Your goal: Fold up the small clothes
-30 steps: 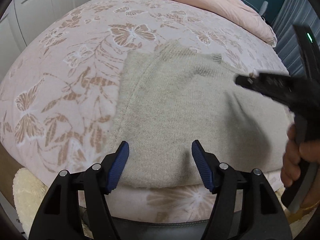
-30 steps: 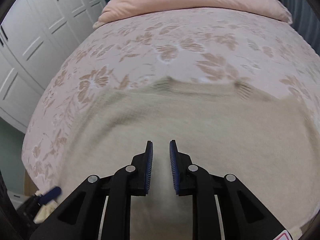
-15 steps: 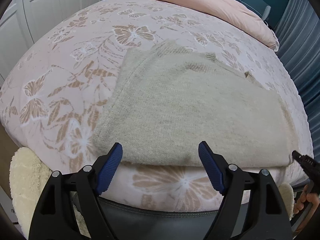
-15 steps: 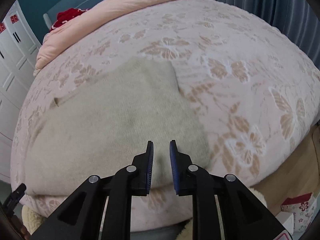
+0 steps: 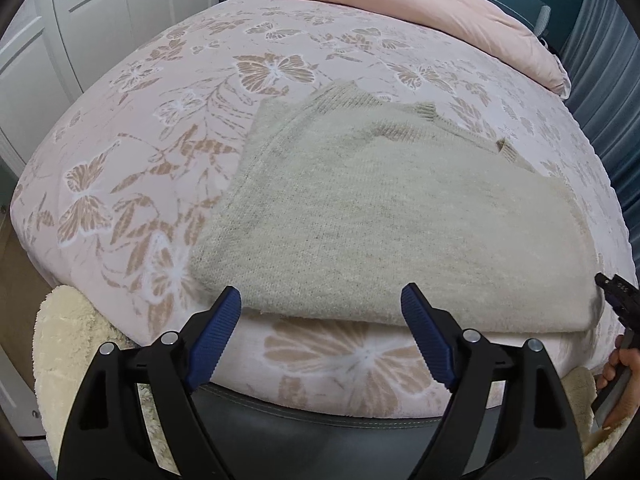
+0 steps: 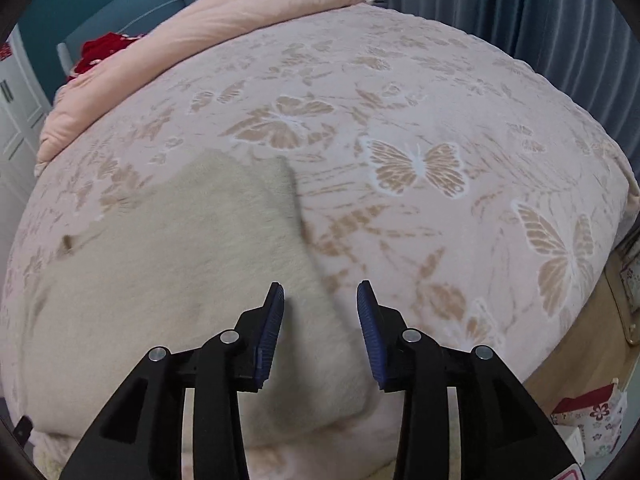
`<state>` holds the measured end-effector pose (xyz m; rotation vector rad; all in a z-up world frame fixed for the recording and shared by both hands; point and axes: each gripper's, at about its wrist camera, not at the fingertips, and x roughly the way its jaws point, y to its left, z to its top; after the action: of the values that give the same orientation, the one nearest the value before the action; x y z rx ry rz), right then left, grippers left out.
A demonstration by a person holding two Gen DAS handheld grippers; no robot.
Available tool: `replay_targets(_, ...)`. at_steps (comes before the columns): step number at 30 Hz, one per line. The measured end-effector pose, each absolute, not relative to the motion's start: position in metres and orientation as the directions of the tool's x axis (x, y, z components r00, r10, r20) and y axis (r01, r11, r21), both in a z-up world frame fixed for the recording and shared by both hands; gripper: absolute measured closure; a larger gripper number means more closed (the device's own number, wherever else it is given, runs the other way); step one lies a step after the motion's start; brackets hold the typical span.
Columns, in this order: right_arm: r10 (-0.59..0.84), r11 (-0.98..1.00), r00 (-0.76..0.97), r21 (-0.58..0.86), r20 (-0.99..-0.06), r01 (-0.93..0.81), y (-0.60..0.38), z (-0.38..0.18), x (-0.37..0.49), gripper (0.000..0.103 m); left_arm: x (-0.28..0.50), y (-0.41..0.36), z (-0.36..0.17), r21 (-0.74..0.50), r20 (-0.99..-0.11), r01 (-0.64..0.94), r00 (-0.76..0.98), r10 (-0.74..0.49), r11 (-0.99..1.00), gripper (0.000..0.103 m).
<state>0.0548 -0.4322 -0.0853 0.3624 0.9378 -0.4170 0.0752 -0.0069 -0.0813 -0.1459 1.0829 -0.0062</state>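
Observation:
A beige knit sweater (image 5: pixel 380 216) lies flat and folded on the bed's pink butterfly-print cover (image 5: pixel 160 152), its near edge at the bed's front. My left gripper (image 5: pixel 322 312) is wide open and empty, hovering just in front of that near edge. In the right wrist view the sweater (image 6: pixel 168 272) fills the left half. My right gripper (image 6: pixel 320 308) is open and empty above the sweater's right edge, near its front right corner. The right gripper's tip (image 5: pixel 616 292) shows at the far right of the left wrist view.
A pink duvet (image 5: pixel 420 4) lies rolled along the bed's far side. White wardrobe doors (image 5: pixel 52 32) stand left, blue curtains (image 6: pixel 540 16) right. A cream fluffy rug (image 5: pixel 68 344) lies on the floor by the bed's front. A patterned box (image 6: pixel 592 412) sits on the floor at right.
My right gripper has swung from the sweater's middle to its right edge and opened. My left gripper has drawn back off the sweater to in front of its near edge.

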Motion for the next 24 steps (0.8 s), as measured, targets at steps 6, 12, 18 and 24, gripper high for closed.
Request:
replay_targets(6,-0.006,0.962,0.591,0.157,-0.807,0.224,-0.326,-0.054,0.067,0.067,0.073,-0.008,-0.088,-0.115,-0.882,-0.058,0.465,-0.075,0.992,0.023)
replay_targets(12,0.100,0.981,0.549,0.175,-0.830,0.085,-0.242,-0.060,0.096,0.067,0.067,0.008,-0.090,-0.134,-0.885,-0.089,0.458,-0.079,0.987,0.019)
replay_targets(18,0.100,0.988,0.504,0.144,-0.858,0.049,-0.211,-0.067,0.109,0.067,0.068,0.033,-0.100,-0.168,-0.897,-0.151,0.434,-0.087,0.974,0.017)
replay_targets(24,0.075,0.990,0.470,0.123,-0.880,0.072,-0.211,-0.072,0.128,0.067,0.076,0.045,-0.112,-0.233,-0.901,-0.182,0.411,-0.142,0.955,0.017)
